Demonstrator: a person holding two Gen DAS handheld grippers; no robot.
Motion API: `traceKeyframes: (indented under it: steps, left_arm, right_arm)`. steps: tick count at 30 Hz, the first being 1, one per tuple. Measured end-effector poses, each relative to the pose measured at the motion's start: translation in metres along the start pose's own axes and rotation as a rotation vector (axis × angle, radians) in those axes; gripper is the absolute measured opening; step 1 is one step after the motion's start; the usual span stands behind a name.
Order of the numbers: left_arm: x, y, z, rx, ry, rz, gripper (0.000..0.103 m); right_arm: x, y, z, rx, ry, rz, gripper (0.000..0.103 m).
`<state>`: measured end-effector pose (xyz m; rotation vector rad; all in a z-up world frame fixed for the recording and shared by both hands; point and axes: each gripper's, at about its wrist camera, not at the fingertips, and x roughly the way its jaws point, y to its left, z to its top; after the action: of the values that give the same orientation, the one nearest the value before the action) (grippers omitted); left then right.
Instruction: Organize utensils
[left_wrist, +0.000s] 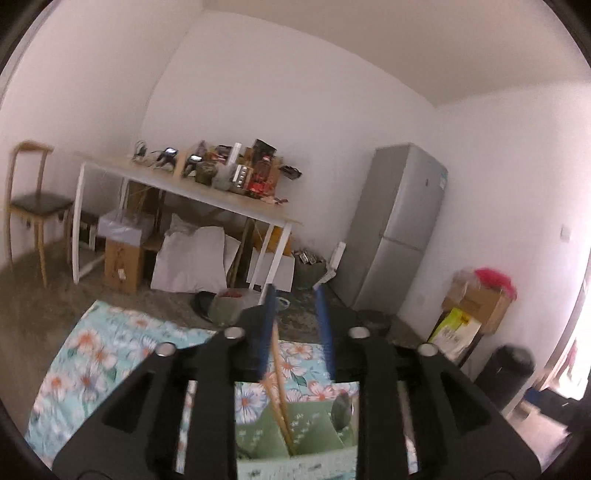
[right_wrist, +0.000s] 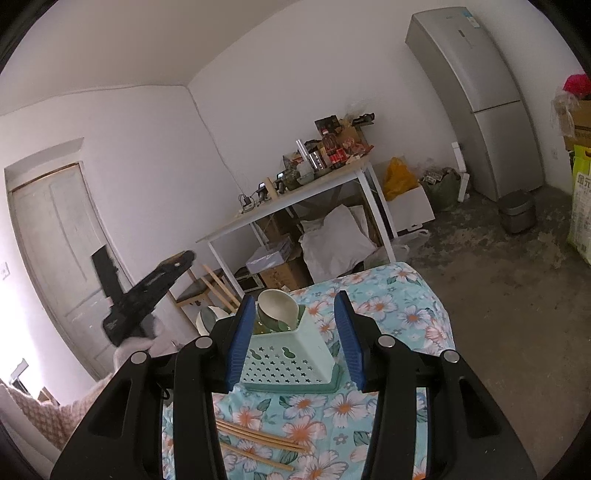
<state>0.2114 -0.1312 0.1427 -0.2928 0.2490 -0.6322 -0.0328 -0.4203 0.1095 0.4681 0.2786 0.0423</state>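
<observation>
The left gripper was seen narrowly parted, chopsticks standing loose between its blue pads, ends down in the green holder. The right gripper was held half open around empty air, the holder beyond its fingers on the floral cloth. More chopsticks lay below

Both grippers look alike — the left gripper and right gripper have matte black angular frames with slotted cut-outs, round silver bolts, and ribbed blue pads lining each finger.
</observation>
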Motion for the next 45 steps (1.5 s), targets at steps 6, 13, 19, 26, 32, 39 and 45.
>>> traceKeyframes:
  steps: [6,13,19,26,32,39,45]
  left_arm:
    - [-0.067,0.018,-0.005,0.027,0.004,0.029,0.045]
    - [-0.128,0.04,-0.033,0.063,0.103,0.1,0.081]
    - [-0.166,0.06,-0.061,0.087,0.132,0.22,0.094]
    - [-0.177,0.087,-0.113,0.026,0.33,0.3,0.094]
    - [-0.163,0.094,-0.163,-0.182,0.532,0.169,0.087]
    - [-0.137,0.128,-0.198,-0.555,0.58,0.096,0.057]
    - [-0.128,0.142,-0.201,-0.726,0.541,0.106,0.048]
  right_arm:
    - [0.01,0.006,-0.006,-0.007,0.037,0.026,0.044]
    - [0.042,0.039,-0.041,-0.143,0.216,-0.024,0.068]
    - [0.072,0.055,-0.094,-0.229,0.389,-0.104,0.081]
    - [0.088,0.052,-0.142,-0.228,0.511,-0.152,0.082]
    - [0.083,0.046,-0.147,-0.166,0.525,-0.125,0.082]
    - [0.076,0.04,-0.146,-0.133,0.512,-0.112,0.082]
    - [0.076,0.032,-0.148,-0.075,0.511,-0.091,0.082]
